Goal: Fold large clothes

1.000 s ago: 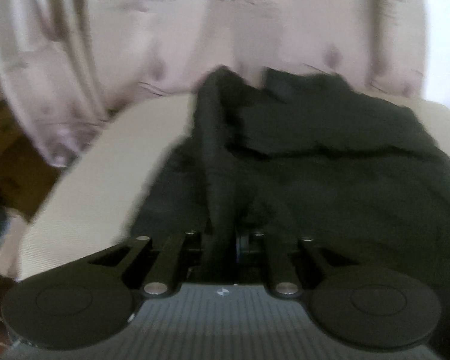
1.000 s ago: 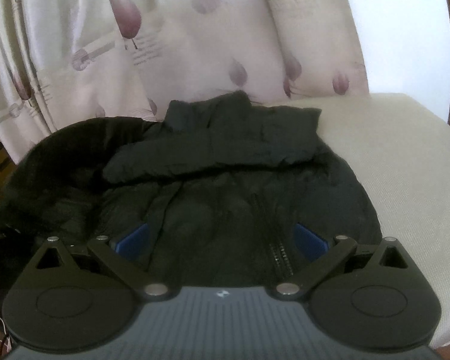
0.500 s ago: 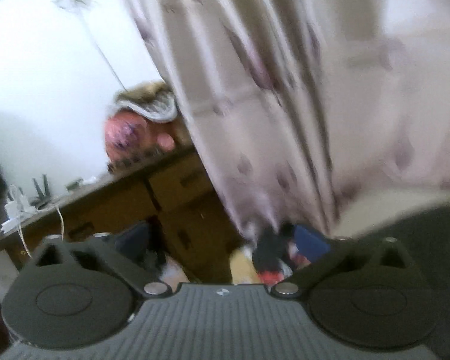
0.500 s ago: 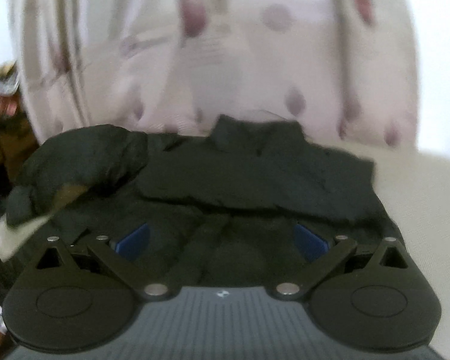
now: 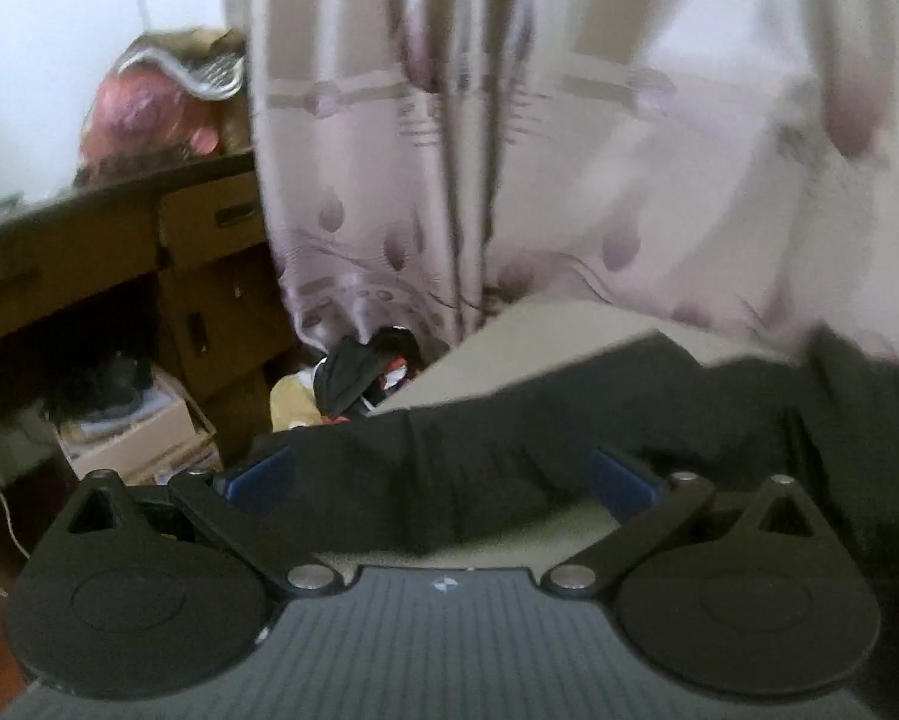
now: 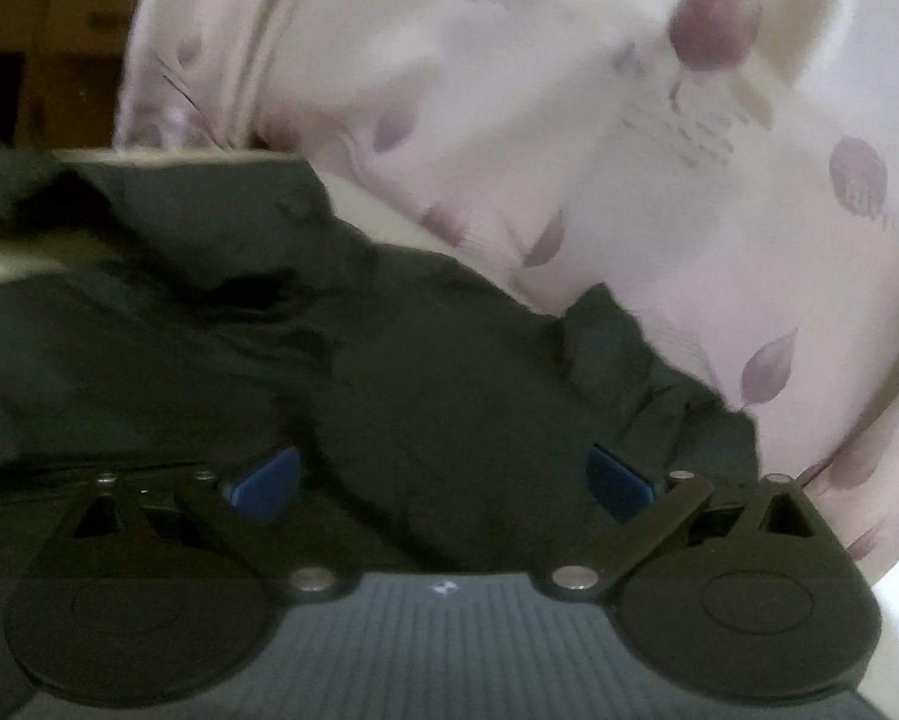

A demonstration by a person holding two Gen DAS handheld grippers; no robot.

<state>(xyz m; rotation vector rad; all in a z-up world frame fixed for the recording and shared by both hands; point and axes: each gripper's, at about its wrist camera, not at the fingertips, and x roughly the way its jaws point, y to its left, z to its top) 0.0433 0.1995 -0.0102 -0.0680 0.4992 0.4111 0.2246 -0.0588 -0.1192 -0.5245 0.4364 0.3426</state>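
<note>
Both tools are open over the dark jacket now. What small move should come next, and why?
Probably lower the left tool and close it on the black jacket's long strip lying across the beige surface. Both tools stand open and hold nothing; the right tool's jaws have just been closing slightly over the jacket, gripping no cloth.

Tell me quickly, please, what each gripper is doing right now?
Left gripper: open, holding nothing; a fold of the dark jacket lies ahead between the jaws.
Right gripper: open, jaws just closing slightly, over the jacket, not gripping it.
</note>
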